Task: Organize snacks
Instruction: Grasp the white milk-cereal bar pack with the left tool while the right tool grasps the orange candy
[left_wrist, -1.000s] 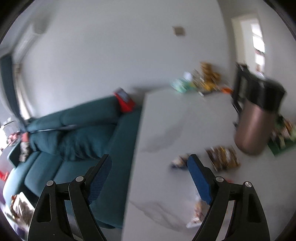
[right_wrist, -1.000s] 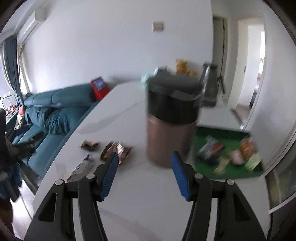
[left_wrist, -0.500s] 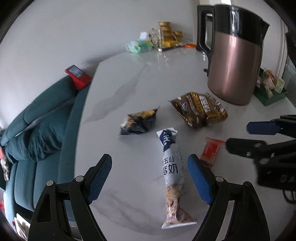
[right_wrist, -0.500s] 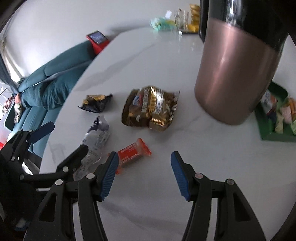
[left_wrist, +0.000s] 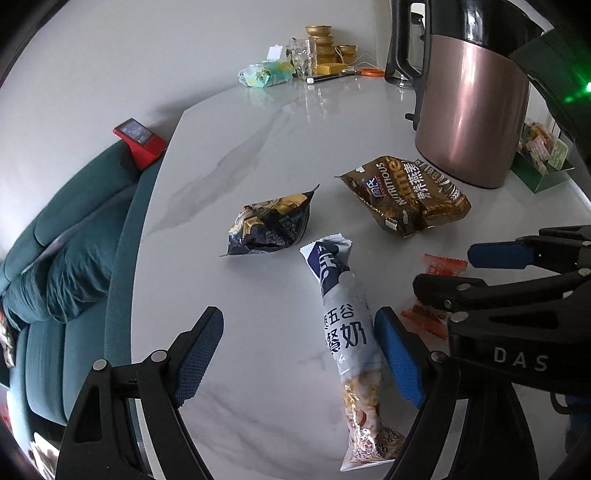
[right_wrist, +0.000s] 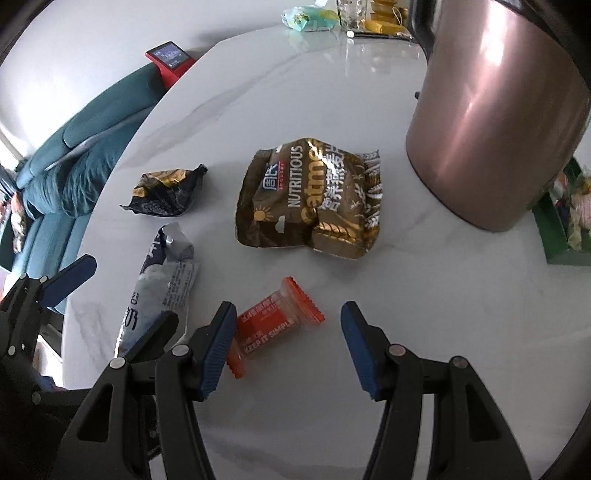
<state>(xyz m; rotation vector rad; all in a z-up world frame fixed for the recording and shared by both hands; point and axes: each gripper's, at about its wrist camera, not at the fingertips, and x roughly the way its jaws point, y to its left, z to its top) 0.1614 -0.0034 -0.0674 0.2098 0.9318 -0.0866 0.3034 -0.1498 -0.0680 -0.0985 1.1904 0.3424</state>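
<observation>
A: Where is there room?

B: The marble table (left_wrist: 280, 155) lies bare beyond the snacks — its edge runs along the teal sofa (left_wrist: 70, 236).

A: The grippers?

B: Both spread wide, holding nothing. The left gripper (left_wrist: 299, 354) straddles the long white pouch (left_wrist: 345, 328); the right gripper (right_wrist: 288, 339) frames the orange bar (right_wrist: 275, 325).

A: Containers?

B: A green tray (right_wrist: 554, 236) behind the copper kettle (right_wrist: 495, 118) holds small packets.

Brown-gold oatmeal bag (right_wrist: 314, 199), orange bar wrapper (right_wrist: 273, 325), white grey-veined table (right_wrist: 424, 295).
</observation>
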